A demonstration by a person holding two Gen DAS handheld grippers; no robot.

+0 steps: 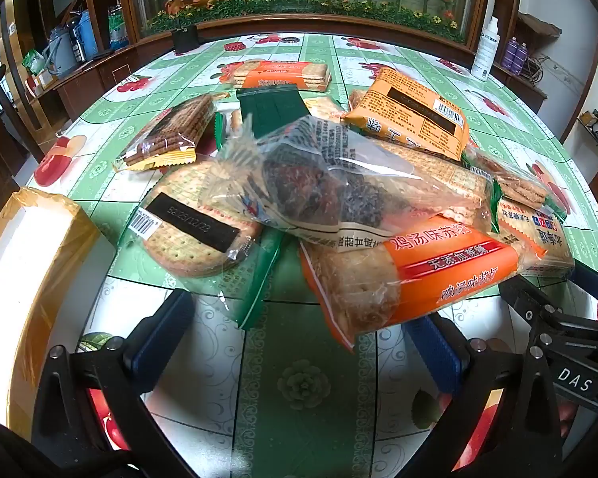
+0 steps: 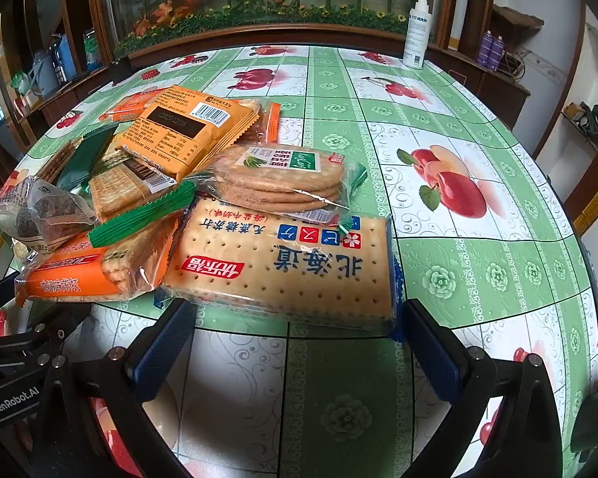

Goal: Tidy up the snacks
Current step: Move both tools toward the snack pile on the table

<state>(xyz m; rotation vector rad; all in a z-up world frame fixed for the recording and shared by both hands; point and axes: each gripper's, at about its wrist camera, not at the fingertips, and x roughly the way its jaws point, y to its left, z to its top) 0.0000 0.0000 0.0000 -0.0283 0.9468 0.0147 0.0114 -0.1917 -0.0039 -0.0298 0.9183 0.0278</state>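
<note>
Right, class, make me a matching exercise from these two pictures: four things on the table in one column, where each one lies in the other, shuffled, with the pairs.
Things
1. clear bag of dark snacks
2. white spray bottle
3. big square cracker pack
4. cardboard box

Places
A. far edge of the table
B. just ahead of the right gripper
C. on top of the pile
D. left of the pile

Pairs: 1-C, 2-A, 3-B, 4-D

Snack pile (image 1: 339, 183) blocks the table's (image 2: 478, 271) left; right side free.
</note>
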